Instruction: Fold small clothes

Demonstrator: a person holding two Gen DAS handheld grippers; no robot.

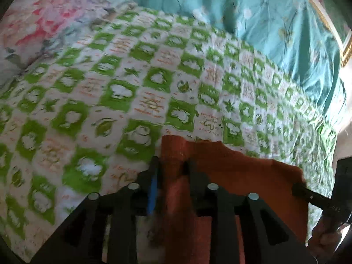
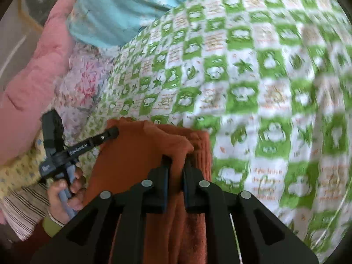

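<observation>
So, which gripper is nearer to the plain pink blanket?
Left. The left gripper holds the orange garment at the corner towards the pink blanket; the right gripper holds its opposite corner, farther from the blanket.

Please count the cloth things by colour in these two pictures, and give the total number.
Rust-orange garment, held in the left gripper and the right gripper: 1
Green-and-white checked sheet: 1
Teal cloth: 1
Pink-flowered cloth: 1
Plain pink cloth: 1
Total: 5
</observation>
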